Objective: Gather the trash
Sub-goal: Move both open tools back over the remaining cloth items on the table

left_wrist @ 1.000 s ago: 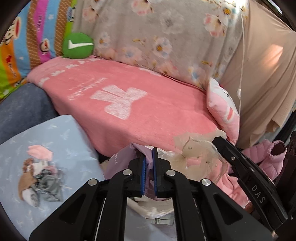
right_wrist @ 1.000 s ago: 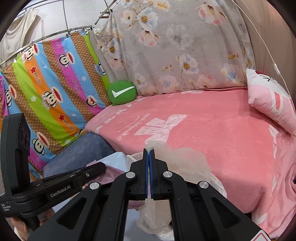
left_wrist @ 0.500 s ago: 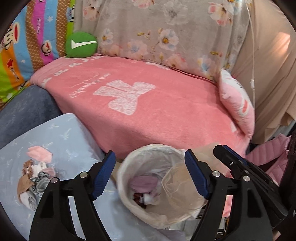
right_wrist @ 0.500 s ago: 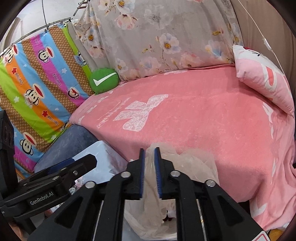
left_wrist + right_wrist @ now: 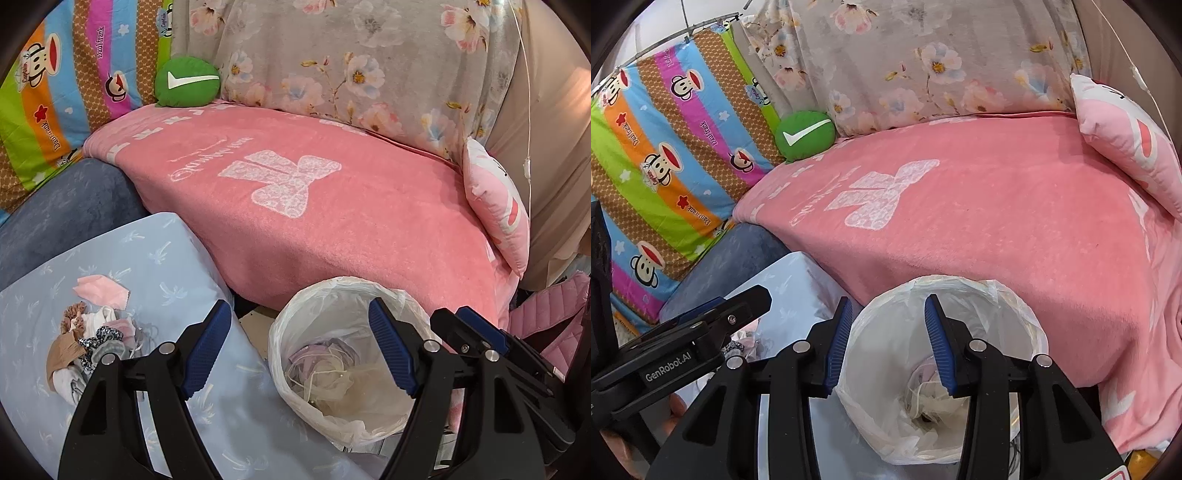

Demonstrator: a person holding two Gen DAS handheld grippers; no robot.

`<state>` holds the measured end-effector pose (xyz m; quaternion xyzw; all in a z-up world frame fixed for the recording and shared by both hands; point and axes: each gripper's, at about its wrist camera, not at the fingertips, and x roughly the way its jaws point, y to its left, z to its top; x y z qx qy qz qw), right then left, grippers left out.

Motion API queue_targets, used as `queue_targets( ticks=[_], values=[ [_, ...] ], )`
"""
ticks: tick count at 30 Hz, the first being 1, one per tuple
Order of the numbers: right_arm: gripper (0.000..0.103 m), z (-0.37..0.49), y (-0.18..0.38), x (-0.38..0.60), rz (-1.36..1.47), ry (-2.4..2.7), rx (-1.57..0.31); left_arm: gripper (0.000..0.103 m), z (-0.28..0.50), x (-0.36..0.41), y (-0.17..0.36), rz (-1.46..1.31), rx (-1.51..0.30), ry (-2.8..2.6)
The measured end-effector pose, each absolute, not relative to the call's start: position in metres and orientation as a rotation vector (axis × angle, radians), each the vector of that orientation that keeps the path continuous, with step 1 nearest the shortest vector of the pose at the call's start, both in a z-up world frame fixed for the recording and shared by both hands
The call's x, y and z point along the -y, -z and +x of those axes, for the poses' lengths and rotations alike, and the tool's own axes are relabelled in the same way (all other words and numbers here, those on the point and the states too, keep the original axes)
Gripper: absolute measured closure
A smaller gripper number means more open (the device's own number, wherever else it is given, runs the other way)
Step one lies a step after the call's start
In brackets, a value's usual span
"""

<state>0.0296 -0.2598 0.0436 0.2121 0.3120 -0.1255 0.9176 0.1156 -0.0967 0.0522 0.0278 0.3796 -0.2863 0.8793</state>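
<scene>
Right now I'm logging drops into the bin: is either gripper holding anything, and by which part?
Nothing is held. The left gripper is open and empty; the right gripper's jaws are opening, empty, above the lined bin.

Straight ahead of both tongs stands the round bin lined with a thin white plastic bag (image 5: pixel 295 332); its mouth is open upward, with loose crumpled wrappers (image 5: pixel 332 369) only at the bottom. Beyond the bin, the pink fleece blanket with a white bow print (image 5: pixel 295 206) rises as a soft wall over the seat edge. To the left of the left gripper (image 5: pixel 299 350), the pale blue cloth-covered surface (image 5: pixel 166 258) lies flat and mostly bare, apart from a small heap of mixed fabric scraps (image 5: pixel 88 339). The right gripper (image 5: pixel 884 343) crowds the bin's right rim in the left wrist view. A pink quilted garment (image 5: pixel 554 314) fills the far right.
</scene>
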Motion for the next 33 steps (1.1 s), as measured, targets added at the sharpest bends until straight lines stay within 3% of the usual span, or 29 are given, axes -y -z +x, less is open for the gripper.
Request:
queue_targets(
  ticks=[33],
  values=[
    [0.060,0.049,-0.053,0.176,0.348,0.122,-0.686,0.030,0.119,0.010,-0.044,-0.059,-0.804,0.458]
  ],
)
